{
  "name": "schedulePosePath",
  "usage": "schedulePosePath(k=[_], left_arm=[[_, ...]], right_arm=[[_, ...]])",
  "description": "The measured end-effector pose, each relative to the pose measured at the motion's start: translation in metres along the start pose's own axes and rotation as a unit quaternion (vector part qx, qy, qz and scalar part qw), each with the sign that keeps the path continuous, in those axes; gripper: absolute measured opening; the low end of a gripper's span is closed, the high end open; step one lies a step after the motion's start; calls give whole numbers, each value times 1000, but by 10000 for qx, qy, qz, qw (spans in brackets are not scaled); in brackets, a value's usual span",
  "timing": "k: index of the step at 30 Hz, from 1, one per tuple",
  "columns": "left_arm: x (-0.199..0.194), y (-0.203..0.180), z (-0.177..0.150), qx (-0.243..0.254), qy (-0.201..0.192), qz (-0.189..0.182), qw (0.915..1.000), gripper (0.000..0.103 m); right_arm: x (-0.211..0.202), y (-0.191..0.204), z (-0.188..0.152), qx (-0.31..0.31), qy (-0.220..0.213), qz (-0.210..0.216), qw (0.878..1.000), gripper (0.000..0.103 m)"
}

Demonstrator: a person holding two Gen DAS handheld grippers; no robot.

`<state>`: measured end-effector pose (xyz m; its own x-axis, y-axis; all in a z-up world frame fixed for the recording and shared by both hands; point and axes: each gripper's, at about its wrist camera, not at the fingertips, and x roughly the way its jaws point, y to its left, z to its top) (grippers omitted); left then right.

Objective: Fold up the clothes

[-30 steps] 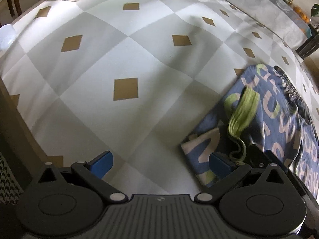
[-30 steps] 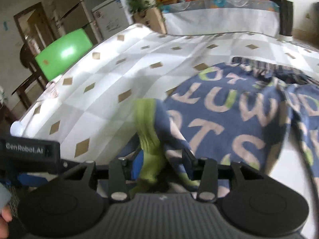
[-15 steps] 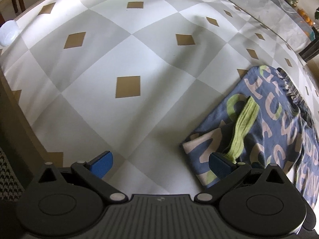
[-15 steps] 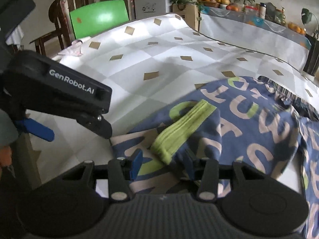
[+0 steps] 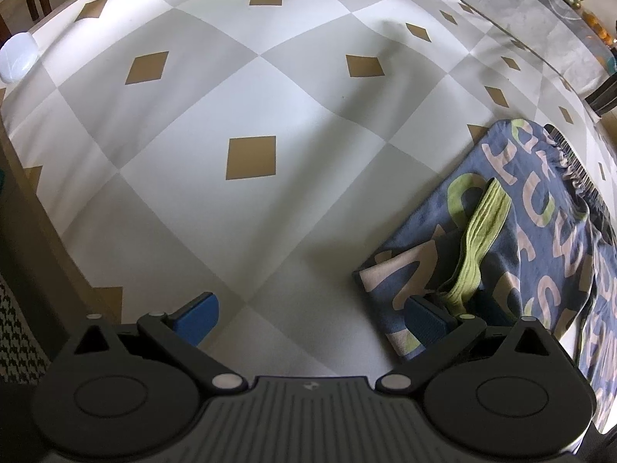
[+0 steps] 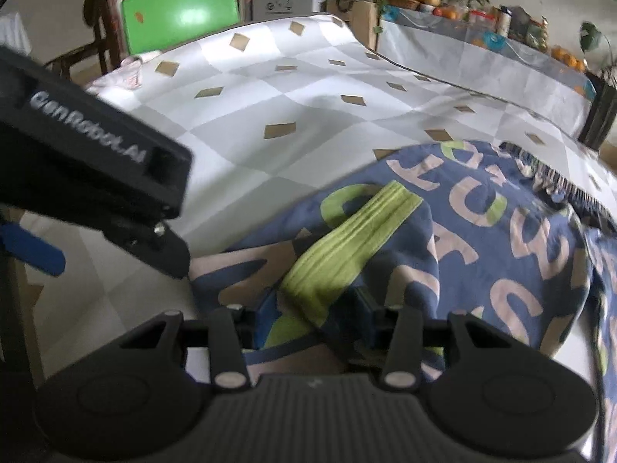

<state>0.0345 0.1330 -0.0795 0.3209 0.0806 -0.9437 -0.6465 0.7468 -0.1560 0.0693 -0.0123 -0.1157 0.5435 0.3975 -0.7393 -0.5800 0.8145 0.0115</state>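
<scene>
Mid-fold on the blue garment point(image 6: 482, 239): my right gripper point(image 6: 314, 308) pinches its green cuff point(image 6: 347, 243); left gripper point(image 5: 308, 312) hangs wide open, empty; next, lay cuff flat ahead.

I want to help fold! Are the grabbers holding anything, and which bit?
The right gripper pinches the blue letter-print garment by its green cuff. The left gripper is open, holding nothing.
</scene>
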Motion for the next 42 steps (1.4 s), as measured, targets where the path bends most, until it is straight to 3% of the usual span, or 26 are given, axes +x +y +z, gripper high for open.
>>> schedulePosePath(k=[8, 14, 23, 32, 42], left_arm=[[-1, 0, 0, 10, -25, 22, 10000, 103], [-5, 1, 1, 22, -137, 68, 9999, 103], [-31, 5, -3, 253, -563, -115, 9980, 103], [-61, 16, -16, 500, -833, -292, 9948, 103], [-71, 15, -42, 986, -763, -389, 9914, 103]], right_arm=[[-6, -22, 6, 837, 82, 155, 9963, 13], [-24, -32, 8, 1181, 132, 562, 9913, 10], [-72, -23, 1, 1175, 121, 1326, 9841, 10], [-103, 15, -36, 600, 563, 1717, 9817, 10], [-119, 49, -72, -211, 1296, 2240, 9657, 14]])
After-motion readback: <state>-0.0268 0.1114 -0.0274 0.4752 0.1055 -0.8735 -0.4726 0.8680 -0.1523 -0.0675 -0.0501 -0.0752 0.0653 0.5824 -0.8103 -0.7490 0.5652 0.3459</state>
